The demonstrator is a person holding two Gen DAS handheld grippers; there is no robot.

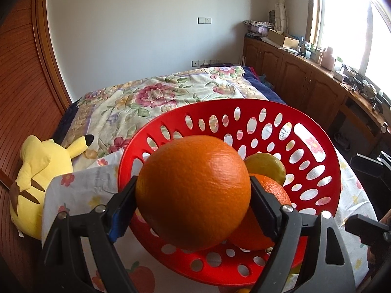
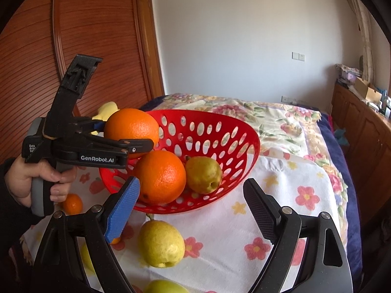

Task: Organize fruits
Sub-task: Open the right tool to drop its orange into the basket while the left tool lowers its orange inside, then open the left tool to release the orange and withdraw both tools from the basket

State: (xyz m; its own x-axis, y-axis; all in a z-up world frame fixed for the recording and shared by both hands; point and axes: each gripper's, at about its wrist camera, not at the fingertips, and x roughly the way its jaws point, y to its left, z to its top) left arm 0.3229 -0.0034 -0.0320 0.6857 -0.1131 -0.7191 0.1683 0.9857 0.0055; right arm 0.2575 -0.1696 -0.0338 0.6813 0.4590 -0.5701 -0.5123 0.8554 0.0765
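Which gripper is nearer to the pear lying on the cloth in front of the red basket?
Right. The right gripper hangs open just above the pear; the left gripper is up over the basket rim, gripping an orange.

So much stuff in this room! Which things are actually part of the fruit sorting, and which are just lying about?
Part of the job:
- red basket
- orange held in the left gripper
- second orange and a pear in the basket
- yellow pear and small orange on the cloth
- right gripper, open

Just lying about:
- yellow plush toy
- floral bedspread
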